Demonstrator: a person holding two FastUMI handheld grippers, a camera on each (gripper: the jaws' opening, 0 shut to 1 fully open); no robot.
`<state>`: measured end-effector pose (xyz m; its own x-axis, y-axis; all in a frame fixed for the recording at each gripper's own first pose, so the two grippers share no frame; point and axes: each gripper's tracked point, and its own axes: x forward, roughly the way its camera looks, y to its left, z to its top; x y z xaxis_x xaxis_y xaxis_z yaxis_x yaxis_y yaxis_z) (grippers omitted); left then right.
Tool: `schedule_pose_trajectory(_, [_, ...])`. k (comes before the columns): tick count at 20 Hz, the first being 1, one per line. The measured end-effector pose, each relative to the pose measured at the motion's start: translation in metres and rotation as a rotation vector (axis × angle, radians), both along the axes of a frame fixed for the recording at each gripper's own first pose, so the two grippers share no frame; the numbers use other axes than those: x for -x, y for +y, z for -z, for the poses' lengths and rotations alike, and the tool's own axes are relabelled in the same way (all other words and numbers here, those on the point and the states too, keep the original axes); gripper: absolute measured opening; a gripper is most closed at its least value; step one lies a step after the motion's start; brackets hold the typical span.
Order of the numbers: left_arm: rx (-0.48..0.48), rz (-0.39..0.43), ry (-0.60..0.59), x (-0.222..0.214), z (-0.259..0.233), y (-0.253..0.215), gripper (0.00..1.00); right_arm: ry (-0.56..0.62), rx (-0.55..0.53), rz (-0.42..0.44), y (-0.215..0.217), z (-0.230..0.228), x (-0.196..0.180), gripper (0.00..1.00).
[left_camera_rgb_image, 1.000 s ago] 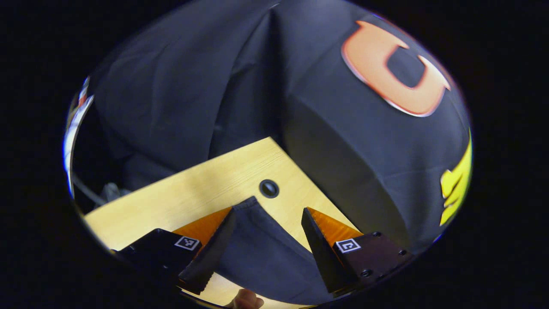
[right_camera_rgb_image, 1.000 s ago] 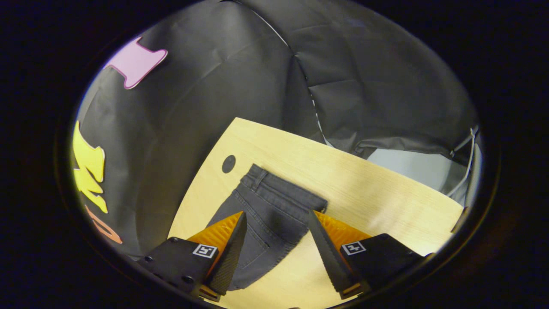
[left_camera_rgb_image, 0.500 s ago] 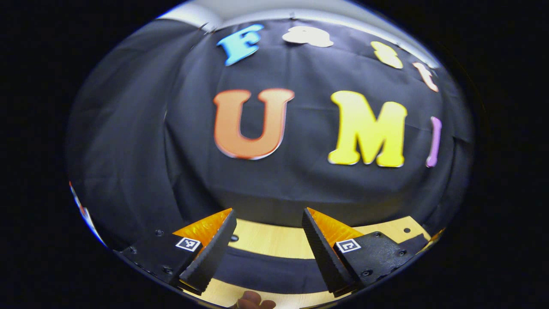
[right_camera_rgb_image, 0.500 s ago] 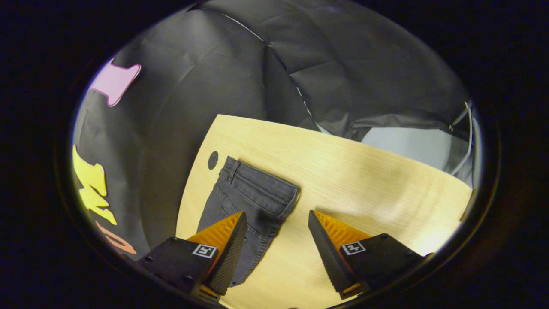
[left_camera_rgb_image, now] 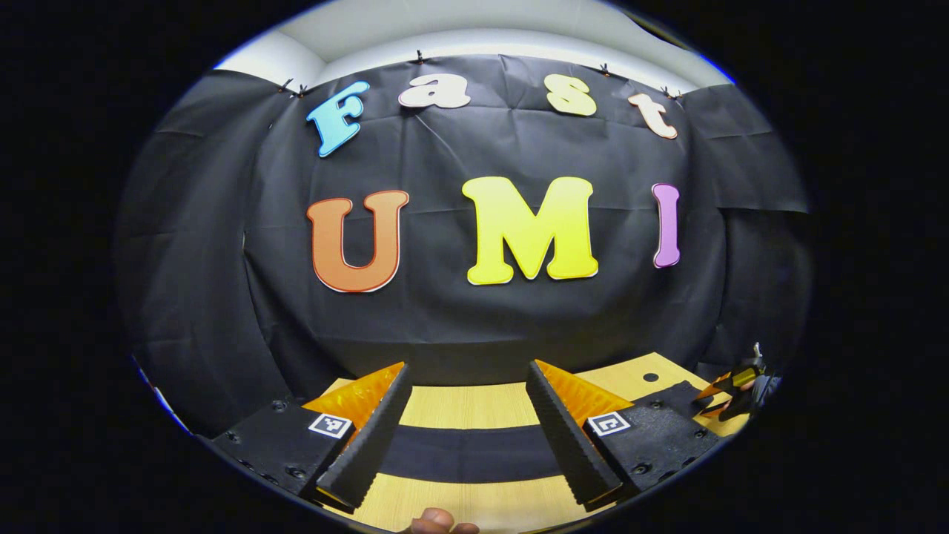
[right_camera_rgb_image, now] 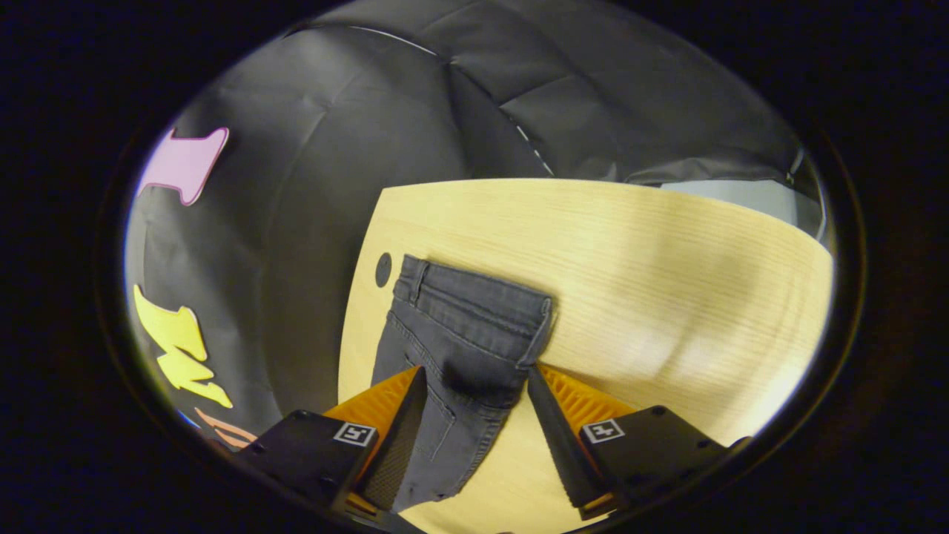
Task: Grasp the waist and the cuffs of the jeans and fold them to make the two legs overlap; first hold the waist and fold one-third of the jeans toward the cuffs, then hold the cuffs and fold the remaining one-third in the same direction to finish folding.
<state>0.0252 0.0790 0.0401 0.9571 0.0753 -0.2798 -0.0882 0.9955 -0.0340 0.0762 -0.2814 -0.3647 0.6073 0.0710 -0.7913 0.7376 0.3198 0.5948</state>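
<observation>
Two tools are up off the cloth, and both stand with their jaws spread and nothing between them. Nearest in the left gripper view, the left tool [left_camera_rgb_image: 463, 437] hangs level over a dark band of the jeans [left_camera_rgb_image: 467, 454] lying across the tabletop [left_camera_rgb_image: 474, 404], a fingertip [left_camera_rgb_image: 434, 521] showing at the bottom edge. A second ago this tool looked down at a corner of denim by the tabletop's grommet hole; since then it has swung up to face the booth wall, and the other tool, far right, has come into sight.

In the right gripper view, the right tool [right_camera_rgb_image: 474, 437] hovers above the seat of the jeans [right_camera_rgb_image: 463, 341], the waistband [right_camera_rgb_image: 474, 293] flat beyond it, one end just beside the grommet hole [right_camera_rgb_image: 383, 269]. Over the last second the waistband has drifted from under the tool's right finger toward the middle, so the tool seems to be lining up on it.

My guess: the legs already lie one over the other, judging by the narrow shape, and the waist fold comes next. How the cuffs lie I cannot tell.
</observation>
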Motion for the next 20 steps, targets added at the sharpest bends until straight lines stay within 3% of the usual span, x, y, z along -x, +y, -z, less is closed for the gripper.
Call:
schedule_pose_trajectory(2, [-0.007,-0.009,0.0,0.005,-0.007,0.001,0.99,0.011,0.019,0.017,-0.005,0.009,-0.001,0.83])
schedule_pose_trajectory(4, [-0.005,-0.022,0.004,0.01,-0.01,0.002,0.99,-0.013,0.001,0.041,-0.005,0.012,-0.009,0.4])
schedule_pose_trajectory(5, [-0.003,-0.026,0.006,0.012,-0.013,0.002,0.99,-0.017,0.002,0.031,-0.005,0.015,-0.013,0.41])
schedule_pose_trajectory(6, [-0.001,-0.03,0.012,0.015,-0.014,0.002,0.99,-0.033,-0.002,0.017,-0.004,0.017,-0.018,0.32])
schedule_pose_trajectory(9, [0.007,-0.031,0.027,0.019,-0.014,0.0,0.99,-0.051,0.008,-0.019,-0.005,0.016,-0.019,0.2])
schedule_pose_trajectory(10, [0.008,-0.033,0.03,0.019,-0.016,0.0,0.99,-0.054,0.029,-0.021,-0.01,0.02,-0.018,0.1])
schedule_pose_trajectory(12, [0.008,-0.03,0.031,0.02,-0.018,-0.002,0.99,-0.053,0.121,-0.088,-0.008,0.015,-0.021,0.02])
schedule_pose_trajectory(17, [-0.001,-0.018,0.034,0.021,-0.021,-0.002,1.0,-0.137,0.337,-0.247,0.003,-0.023,-0.026,0.0])
schedule_pose_trajectory(18, [0.002,-0.017,0.035,0.021,-0.021,-0.003,0.94,-0.149,0.405,-0.295,0.007,-0.031,-0.029,0.01])
schedule_pose_trajectory(19, [0.005,-0.014,0.036,0.021,-0.021,-0.003,1.0,-0.164,0.472,-0.34,0.014,-0.039,-0.03,0.0])
schedule_pose_trajectory(20, [0.006,-0.011,0.038,0.022,-0.021,-0.005,1.0,-0.174,0.53,-0.382,0.021,-0.048,-0.032,0.01])
